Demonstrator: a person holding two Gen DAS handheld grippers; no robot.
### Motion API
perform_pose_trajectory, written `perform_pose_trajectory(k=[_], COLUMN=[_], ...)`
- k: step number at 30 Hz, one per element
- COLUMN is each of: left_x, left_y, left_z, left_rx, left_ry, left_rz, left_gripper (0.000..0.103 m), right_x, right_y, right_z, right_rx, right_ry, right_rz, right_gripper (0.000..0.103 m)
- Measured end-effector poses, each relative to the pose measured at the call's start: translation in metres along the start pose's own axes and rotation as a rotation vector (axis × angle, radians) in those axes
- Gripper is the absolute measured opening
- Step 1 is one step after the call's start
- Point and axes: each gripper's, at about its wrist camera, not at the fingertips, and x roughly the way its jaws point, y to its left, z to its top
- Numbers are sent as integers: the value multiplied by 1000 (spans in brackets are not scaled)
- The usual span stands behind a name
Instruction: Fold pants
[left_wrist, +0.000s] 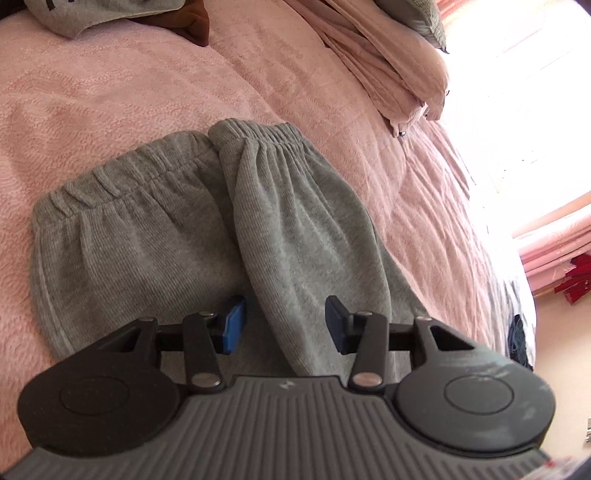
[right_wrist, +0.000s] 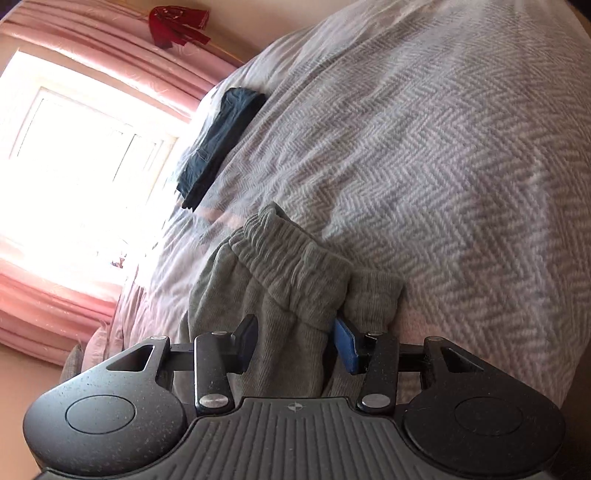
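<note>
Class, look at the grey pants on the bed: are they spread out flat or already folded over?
Folded. In the left wrist view the grey pants show two elastic waistband halves side by side, one layer lapping the other, on the pink bedspread.

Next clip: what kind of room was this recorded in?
Almost certainly a home bedroom. The grey pants lie on a bed with a pink bedspread, bedding is bunched at its far end, and pink curtains frame a bright window beside it.
</note>
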Motion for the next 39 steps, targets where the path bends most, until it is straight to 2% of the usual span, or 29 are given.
perform_pose_trajectory(k=[5,7,9,10,11,13,15,17,18,20,21,23,24,27,29,31,33,35,36,38,39], left_x=[-5,-4,2,6,9,9,-2,-11,-15,-20,-20,-19,-19,-20,-18,-20,-19,-17,-17,-20,-25], left_y=[24,27,26,25,23,19,12,6,5,5,7,9,11,12,8,6,5,4,3,-4,-9], left_z=[11,14,16,16,14,11,8,6,5,2,0,-2,-4,-8,-7,-8,-8,-8,-8,-5,-3], left_rx=[-25,12,65,89,111,163,238,258,257,257,246,233,232,222,230,228,220,222,228,252,267], left_ry=[-60,-68,-65,-58,-58,-73,-122,-141,-148,-154,-153,-155,-158,-165,-167,-174,-174,-171,-170,-176,-188], left_rz=[-112,-138,-173,-176,-170,-159,-158,-141,-132,-101,-89,-66,-62,-38,-22,-18,-7,8,9,1,-16], left_gripper=[41,37,32,27,10,8,8,5,6,6,6,6,6,6,6,6,6,6,6,3,3], right_x=[-1,-2,-2,-4,-6,-13,-16,-12,-14,-19,-21,-24,-23,-15,-8,0,10,14,17,22,21], right_y=[-1,2,6,7,6,5,1,-3,-4,-6,-7,-13,-15,-22,-24,-19,-20,-21,-20,-16,-15], right_z=[2,2,2,3,5,10,18,27,28,25,22,16,13,7,5,6,8,8,7,9,11], right_rx=[-64,-120,-188,-217,-240,-251,-225,-184,-169,-152,-153,-119,-107,-81,-65,-96,-61,-45,-48,-86,-106], right_ry=[-15,-13,-5,-6,-16,-52,-66,-5,15,36,49,72,84,108,113,105,131,135,134,143,144], right_rz=[27,26,-13,-31,-18,-9,38,52,89,87,88,107,118,142,207,159,119,128,138,118,109], right_gripper=[44,40,10,5,0,0,0,0,0,2,19,43,44,44,44,44,43,43,37,14,13])
